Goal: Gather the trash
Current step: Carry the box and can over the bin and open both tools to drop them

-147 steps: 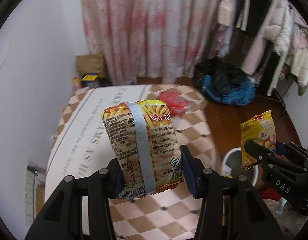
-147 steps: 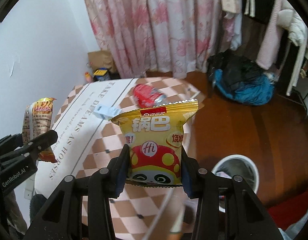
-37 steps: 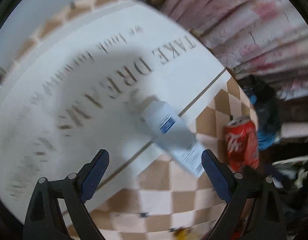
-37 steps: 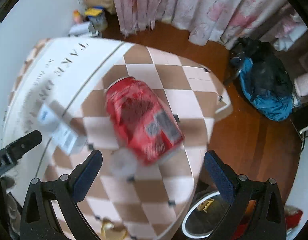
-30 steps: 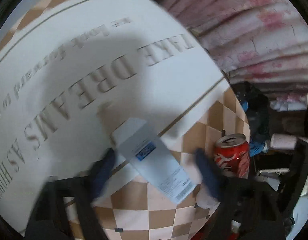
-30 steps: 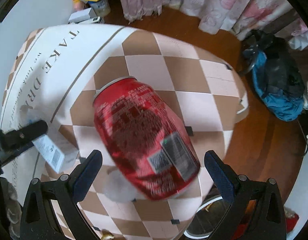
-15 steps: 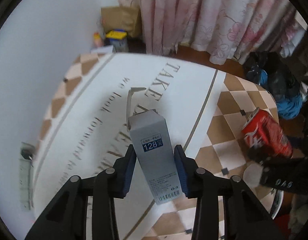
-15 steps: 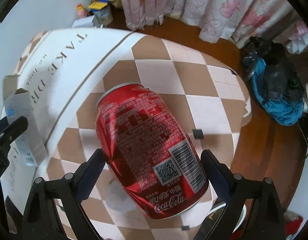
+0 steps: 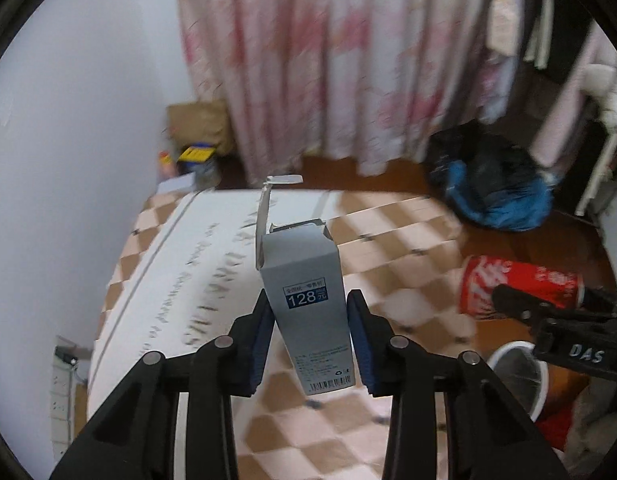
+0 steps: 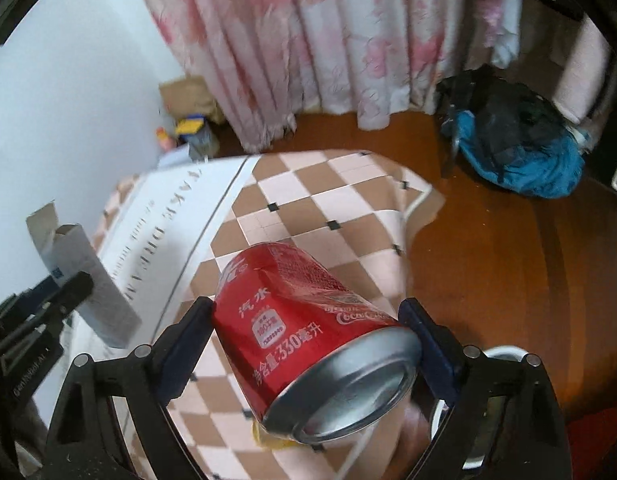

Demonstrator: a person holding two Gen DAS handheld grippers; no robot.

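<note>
My left gripper (image 9: 309,340) is shut on a grey carton (image 9: 308,312) with its top flap open, held upright above the table. My right gripper (image 10: 308,344) is shut on a red Coca-Cola can (image 10: 308,340), held tilted with its silver base toward the camera. In the left wrist view the can (image 9: 520,284) and right gripper show at the right. In the right wrist view the carton (image 10: 84,280) and left gripper show at the left. A white trash bin (image 9: 516,372) stands on the floor beside the table, and its rim (image 10: 504,350) shows behind my right finger.
A table with a checkered cloth (image 9: 388,232) carrying a white lettered stripe fills the middle. Pink curtains (image 9: 328,60) hang behind. A blue and black bag (image 9: 496,184) lies on the wood floor. Boxes (image 9: 196,128) sit in the far left corner.
Both grippers closed, the left on the carton and the right on the can, and lifted them off the table. Earlier both held snack bags; those are gone from the grippers.
</note>
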